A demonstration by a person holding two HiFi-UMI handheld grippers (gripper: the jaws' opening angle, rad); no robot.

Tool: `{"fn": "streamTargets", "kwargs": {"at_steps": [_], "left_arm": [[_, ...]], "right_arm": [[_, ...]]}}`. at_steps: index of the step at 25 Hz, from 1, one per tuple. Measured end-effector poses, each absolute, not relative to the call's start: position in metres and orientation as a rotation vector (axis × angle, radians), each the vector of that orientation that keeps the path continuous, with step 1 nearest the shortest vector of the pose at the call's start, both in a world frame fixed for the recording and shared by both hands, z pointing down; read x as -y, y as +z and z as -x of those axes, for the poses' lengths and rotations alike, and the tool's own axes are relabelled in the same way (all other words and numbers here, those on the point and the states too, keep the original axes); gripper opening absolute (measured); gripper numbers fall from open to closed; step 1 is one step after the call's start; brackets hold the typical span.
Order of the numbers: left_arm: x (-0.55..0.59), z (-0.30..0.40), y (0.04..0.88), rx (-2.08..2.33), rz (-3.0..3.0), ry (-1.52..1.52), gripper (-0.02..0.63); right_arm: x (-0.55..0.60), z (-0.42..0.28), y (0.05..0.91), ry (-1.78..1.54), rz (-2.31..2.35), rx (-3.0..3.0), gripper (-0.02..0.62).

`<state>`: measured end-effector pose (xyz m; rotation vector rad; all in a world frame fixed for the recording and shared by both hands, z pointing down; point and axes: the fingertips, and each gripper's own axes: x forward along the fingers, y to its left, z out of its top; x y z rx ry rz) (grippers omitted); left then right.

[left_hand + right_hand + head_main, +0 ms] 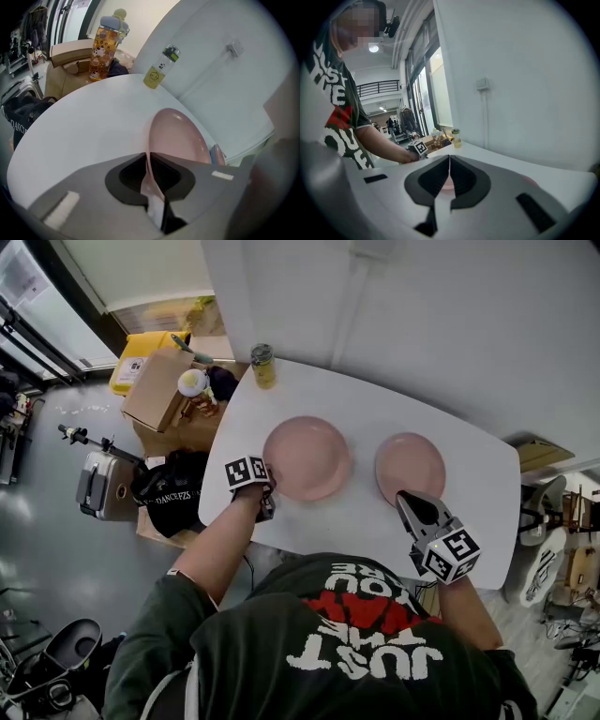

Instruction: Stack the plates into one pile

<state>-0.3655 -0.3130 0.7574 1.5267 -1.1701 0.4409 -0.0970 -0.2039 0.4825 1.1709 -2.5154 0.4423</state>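
Two pink plates lie side by side on the white table (356,521). My left gripper (267,493) is shut on the near left rim of the left plate (307,457). In the left gripper view the thin rim of this plate (180,138) runs between the jaws of the left gripper (147,158), and the second plate (216,153) peeks out behind it. My right gripper (405,499) hovers at the near rim of the right plate (410,468). In the right gripper view the jaw tips of the right gripper (449,161) meet, and I see nothing between them.
A yellow bottle (263,366) stands at the table's far left edge by the wall. Past that edge are a cartoon-print bottle (104,44) and a cardboard box (155,385). A black bag (173,493) and a suitcase (103,486) sit on the floor to the left.
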Motion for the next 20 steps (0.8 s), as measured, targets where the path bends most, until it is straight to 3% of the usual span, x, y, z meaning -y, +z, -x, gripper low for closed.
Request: {"fn": "streamTargets", "kwargs": {"at_steps": [9,15,20], "left_arm": [[0.308,0.364,0.755,1.148,-1.532,0.399,0.040],[0.298,0.366,0.743,1.182,-1.542,0.357,0.106],[0.280,0.364,0.734,1.257,-1.489,0.314,0.110]], "right_arm": [[0.200,0.095,0.479,0.431,-1.170,2.521,0.006],[0.188,0.081,0.471,0.405,-1.153,2.574,0.006],[0.174,0.053,0.468,0.411,-1.136,2.600,0.006]]}}
